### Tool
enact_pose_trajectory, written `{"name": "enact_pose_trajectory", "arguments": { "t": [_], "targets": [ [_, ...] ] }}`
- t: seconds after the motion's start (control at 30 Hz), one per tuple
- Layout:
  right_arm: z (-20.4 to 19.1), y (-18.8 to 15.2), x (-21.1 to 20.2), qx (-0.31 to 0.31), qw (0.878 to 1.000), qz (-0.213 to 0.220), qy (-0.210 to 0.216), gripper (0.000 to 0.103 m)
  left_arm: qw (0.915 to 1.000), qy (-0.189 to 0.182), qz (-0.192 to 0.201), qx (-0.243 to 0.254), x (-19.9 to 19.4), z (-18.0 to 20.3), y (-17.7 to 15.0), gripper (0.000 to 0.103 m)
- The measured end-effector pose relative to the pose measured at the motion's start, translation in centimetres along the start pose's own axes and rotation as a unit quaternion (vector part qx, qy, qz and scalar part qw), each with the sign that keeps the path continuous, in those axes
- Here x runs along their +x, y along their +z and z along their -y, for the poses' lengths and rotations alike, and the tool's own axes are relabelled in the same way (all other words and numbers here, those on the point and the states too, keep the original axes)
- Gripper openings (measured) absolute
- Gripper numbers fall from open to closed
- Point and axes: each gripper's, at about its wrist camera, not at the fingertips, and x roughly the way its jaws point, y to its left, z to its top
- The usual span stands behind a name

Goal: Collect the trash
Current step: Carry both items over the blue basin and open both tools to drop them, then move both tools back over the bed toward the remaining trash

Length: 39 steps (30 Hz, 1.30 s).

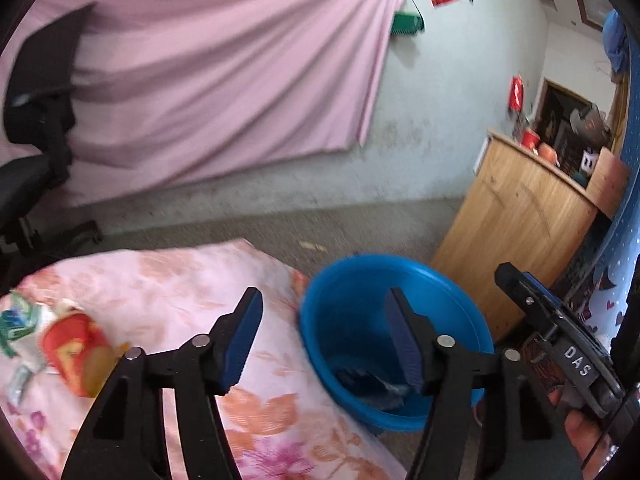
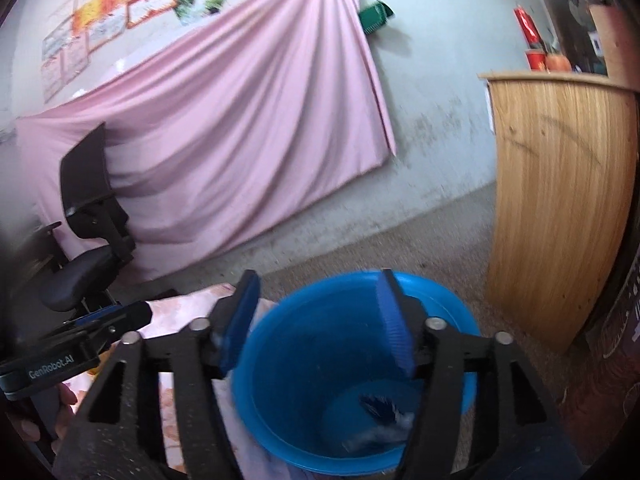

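Left wrist view: the left gripper [image 1: 322,334] is spread wide and empty, poised over the edge of a floral-covered surface [image 1: 168,280] and a blue bucket [image 1: 460,300] standing on the floor beside it. A red wrapper [image 1: 76,350] and other scraps lie on the cloth at left — well apart from the bucket.

Right wrist view: the right gripper [image 2: 316,322] is also wide and empty, directly above the bucket [image 2: 280,380]; a dark crumpled piece of trash [image 2: 380,410] lies at its bottom.

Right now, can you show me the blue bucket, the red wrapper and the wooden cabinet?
blue bucket [image 2: 288,380], right wrist view, inner wall.
red wrapper [image 1: 74,344], left wrist view, middle of its crumpled front.
wooden cabinet [image 2: 560,200], right wrist view, front panel.
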Motion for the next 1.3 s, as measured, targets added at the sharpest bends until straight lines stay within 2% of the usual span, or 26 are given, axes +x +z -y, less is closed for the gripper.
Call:
{"name": "enact_pose_trajectory", "arguments": {
  "t": [0.03,0.07,0.1,0.2,0.47,0.7,0.9,0.97,1.1,1.3],
  "targets": [
    [-0.5,0.1,-0.4,-0.006,1.000,0.011,0.006,0.095,0.9999,0.006,0.011,-0.003,-0.7,-0.4,-0.1,0.063],
    [-1.1,0.3,-0.8,-0.012,1.000,0.023,0.012,0.102,0.9996,0.011,0.024,-0.007,-1.6,-1.0,-0.2,0.072],
    [-1.5,0.4,-1.2,-0.017,0.999,0.033,0.017,0.103,0.9991,0.017,0.038,-0.011,-2.6,-1.6,-0.4,0.083],
    [-3.3,0.7,-2.5,-0.028,0.997,0.066,0.042,0.103,0.9950,0.039,0.089,-0.026,-5.7,-3.4,-1.0,0.098],
    [-8.7,0.8,-4.9,-0.055,0.983,0.139,0.108,0.103,0.9787,0.114,0.169,-0.028,-13.1,-7.5,-2.7,0.099],
    [-13.9,0.3,-5.8,-0.075,0.970,0.173,0.156,0.103,0.9604,0.174,0.215,-0.028,-18.4,-10.8,-4.5,0.101],
    [-17.6,-0.7,-5.4,-0.104,0.961,0.180,0.185,0.103,0.9489,0.212,0.232,-0.026,-20.6,-13.8,-5.1,0.101],
    [-18.6,-1.0,-5.0,-0.115,0.959,0.175,0.189,0.103,0.9476,0.221,0.229,-0.022,-21.0,-14.6,-5.7,0.101],
    [-19.6,-2.0,-3.8,-0.137,0.961,0.151,0.187,0.103,0.9480,0.235,0.214,-0.018,-20.6,-16.3,-7.1,0.101],
    [-20.6,-3.1,-2.1,-0.165,0.965,0.115,0.170,0.103,0.9558,0.234,0.178,-0.018,-19.1,-17.8,-8.2,0.101]
  ]
}}
